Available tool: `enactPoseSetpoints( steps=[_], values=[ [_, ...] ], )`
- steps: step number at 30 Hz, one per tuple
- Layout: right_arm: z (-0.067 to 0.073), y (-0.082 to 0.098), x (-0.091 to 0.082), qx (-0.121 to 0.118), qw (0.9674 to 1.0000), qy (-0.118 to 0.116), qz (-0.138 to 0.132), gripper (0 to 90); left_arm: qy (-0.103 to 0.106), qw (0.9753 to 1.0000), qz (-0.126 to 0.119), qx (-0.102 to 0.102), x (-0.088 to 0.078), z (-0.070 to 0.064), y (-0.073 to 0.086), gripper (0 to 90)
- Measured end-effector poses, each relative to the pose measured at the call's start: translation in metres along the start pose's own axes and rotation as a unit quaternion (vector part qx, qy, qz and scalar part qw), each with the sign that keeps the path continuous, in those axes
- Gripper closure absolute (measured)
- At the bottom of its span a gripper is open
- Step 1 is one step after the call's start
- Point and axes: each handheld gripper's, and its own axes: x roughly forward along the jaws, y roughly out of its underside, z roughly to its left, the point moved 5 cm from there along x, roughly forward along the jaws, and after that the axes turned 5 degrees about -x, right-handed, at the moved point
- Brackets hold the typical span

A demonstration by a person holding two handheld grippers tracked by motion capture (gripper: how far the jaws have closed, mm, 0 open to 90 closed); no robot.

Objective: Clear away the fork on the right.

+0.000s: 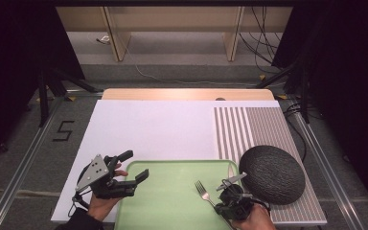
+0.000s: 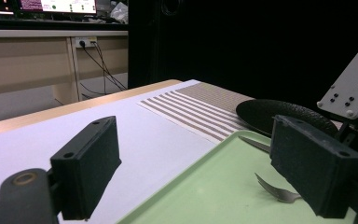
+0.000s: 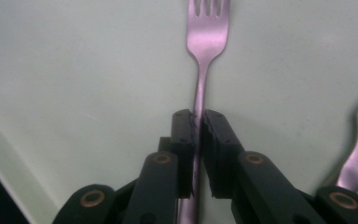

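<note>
The slim silver metal fork [image 3: 199, 88] sits clamped in my right gripper [image 3: 198, 123] over the pale green plastic tray [image 1: 172, 206]; my left gripper [image 1: 133, 168] gapes empty.

tongs [image 3: 198, 123] pinching fork [image 3: 204, 56], green tray [image 3: 74, 84]

Numeral "5" on floor [image 1: 63, 130]

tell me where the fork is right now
In the high view the fork lies over the green tray near its right side, its handle clamped in the right gripper, left of the dark round bowl.
</note>
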Motion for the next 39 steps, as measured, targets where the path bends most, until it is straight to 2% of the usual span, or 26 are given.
enactPoseSetpoints(
  steps=[1, 2, 3, 6, 9, 12, 15, 19, 24, 28, 30, 36, 39],
  values=[
    [0.0, 0.0, 0.0, 0.003, 1.0, 0.002, 0.001, 81.0, 0.0, 1.0, 0.0, -0.001, 0.0, 0.0, 0.0, 15.4],
    [0.0, 0.0, -0.001, 0.008, 1.0, 0.002, -0.002, 74.5, 0.0, 1.0, -0.001, 0.0, 0.0, 0.0, 0.0, 15.4],
    [-0.001, -0.001, -0.002, 0.008, 1.0, 0.002, -0.004, 72.2, 0.0, 1.0, -0.001, 0.001, -0.001, 0.0, 0.0, 15.4],
    [-0.001, -0.005, -0.007, 0.005, 0.9994, -0.008, -0.034, 60.4, 0.001, 1.0, 0.0, 0.003, -0.001, -0.001, 0.0, 15.4],
    [0.002, -0.01, -0.01, -0.002, 0.9986, -0.003, -0.052, 47.3, 0.002, 1.0, -0.001, 0.002, -0.001, -0.001, 0.0, 15.4],
    [0.006, -0.013, -0.01, -0.014, 0.9978, 0.003, -0.064, 40.0, 0.002, 1.0, -0.001, 0.002, -0.001, -0.001, 0.0, 15.4],
    [0.01, -0.015, -0.012, -0.023, 0.9969, 0.001, -0.075, 38.0, 0.001, 1.0, 0.0, 0.003, -0.001, -0.001, 0.0, 15.4],
    [0.016, -0.017, -0.014, -0.051, 0.994, -0.008, -0.096, 50.9, 0.0, 1.0, 0.001, 0.004, 0.0, -0.001, 0.0, 15.4],
    [0.02, -0.013, -0.01, -0.077, 0.9937, -0.01, -0.081, 68.8, -0.001, 1.0, 0.003, 0.003, 0.0, 0.0, 0.001, 15.4],
    [0.021, -0.011, -0.006, -0.092, 0.9936, -0.007, -0.066, 79.5, -0.003, 1.0, 0.001, 0.004, -0.002, 0.0, 0.0, 15.4],
    [0.022, -0.01, -0.004, -0.106, 0.9927, -0.005, -0.057, 84.6, -0.003, 1.0, 0.001, 0.004, -0.002, 0.0, 0.0, 15.4],
    [0.023, -0.008, 0.0, -0.124, 0.9915, 0.008, -0.039, 89.2, -0.004, 1.0, 0.002, 0.004, -0.002, 0.0, 0.0, 15.4],
    [0.023, -0.007, 0.002, -0.124, 0.9917, 0.011, -0.032, 90.0, -0.004, 1.0, 0.002, 0.005, -0.002, 0.0, 0.0, 15.4]
  ],
)
